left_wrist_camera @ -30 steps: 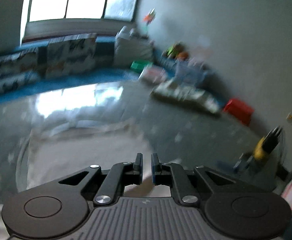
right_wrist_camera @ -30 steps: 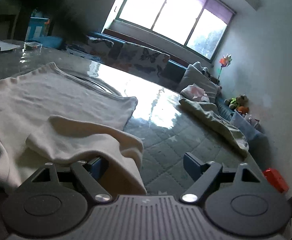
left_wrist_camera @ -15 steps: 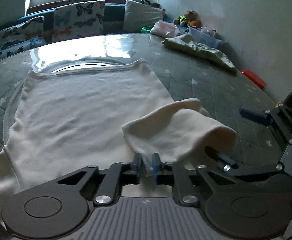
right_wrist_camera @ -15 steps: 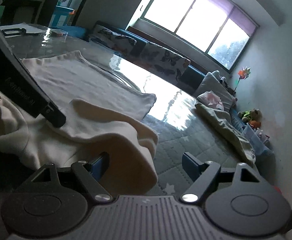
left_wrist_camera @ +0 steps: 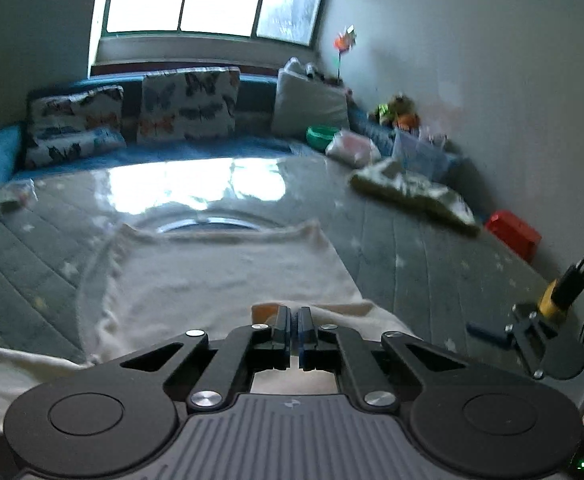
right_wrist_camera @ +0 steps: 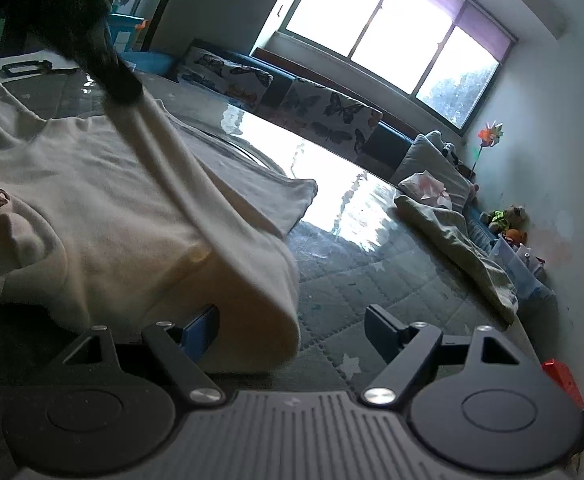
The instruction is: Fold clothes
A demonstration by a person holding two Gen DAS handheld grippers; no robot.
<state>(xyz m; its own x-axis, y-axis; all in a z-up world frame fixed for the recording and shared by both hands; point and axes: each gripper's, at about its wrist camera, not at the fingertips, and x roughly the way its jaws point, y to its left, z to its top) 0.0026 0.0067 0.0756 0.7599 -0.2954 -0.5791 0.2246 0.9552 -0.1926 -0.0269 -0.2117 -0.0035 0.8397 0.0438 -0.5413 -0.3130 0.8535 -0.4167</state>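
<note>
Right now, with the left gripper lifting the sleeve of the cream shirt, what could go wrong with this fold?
1. The left gripper pinches only a thin edge of the sleeve, so the cloth may slip out while it hangs stretched.
2. The right gripper is open and holds nothing, so the shirt may drag across the glossy table.
3. The folded side looks bunched near the right gripper, so a crease may stay.
</note>
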